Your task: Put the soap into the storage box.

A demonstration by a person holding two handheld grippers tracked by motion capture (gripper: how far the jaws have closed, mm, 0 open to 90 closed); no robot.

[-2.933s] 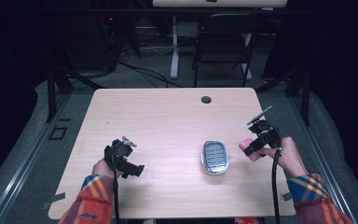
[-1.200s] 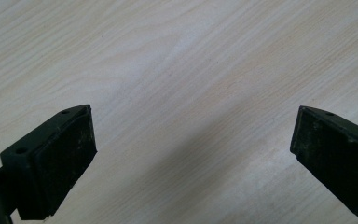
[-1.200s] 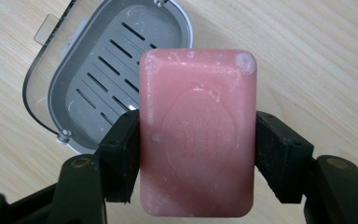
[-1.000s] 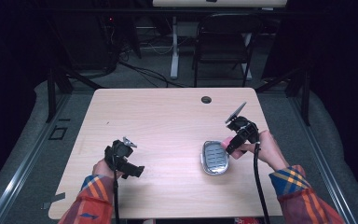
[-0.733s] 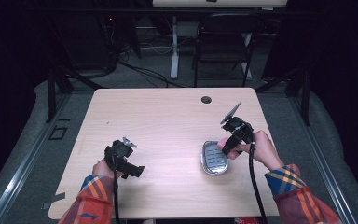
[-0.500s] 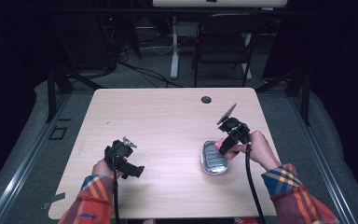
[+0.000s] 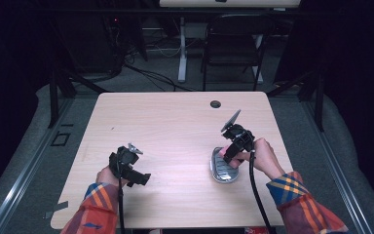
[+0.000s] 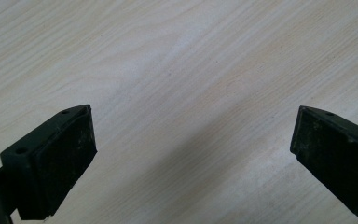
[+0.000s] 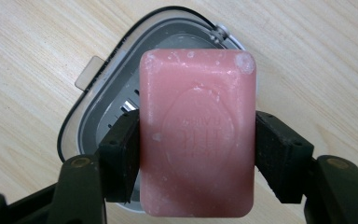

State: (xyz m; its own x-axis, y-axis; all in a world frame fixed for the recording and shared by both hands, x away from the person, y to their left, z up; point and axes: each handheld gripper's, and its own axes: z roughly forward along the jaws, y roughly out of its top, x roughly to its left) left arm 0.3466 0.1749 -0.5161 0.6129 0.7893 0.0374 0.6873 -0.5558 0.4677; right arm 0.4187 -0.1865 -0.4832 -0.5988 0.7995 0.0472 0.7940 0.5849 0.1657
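A pink soap bar [image 9: 197,135] is clamped by the right tongs [image 7: 233,146] directly above a grey soap dish [image 9: 98,116]. The left tongs [image 8: 193,158] are spread wide over bare table [image 8: 177,60].

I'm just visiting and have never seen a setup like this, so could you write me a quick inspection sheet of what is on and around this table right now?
Surface: pale wood table, with a round dark hole near its far edge.
Job's things: pink soap bar; grey soap dish lying on the table, open, directly beneath the bar.
Clutter: nothing seen.
Grippers: left hand-held gripper open above bare wood, holding nothing; right hand-held gripper shut on the soap bar, one jaw on each long side.
Cables: one black cable trails from the right hand-held gripper, another from the left; more lie on the floor beyond the table.
Surroundings: dark room, black chair behind the table, grey floor.
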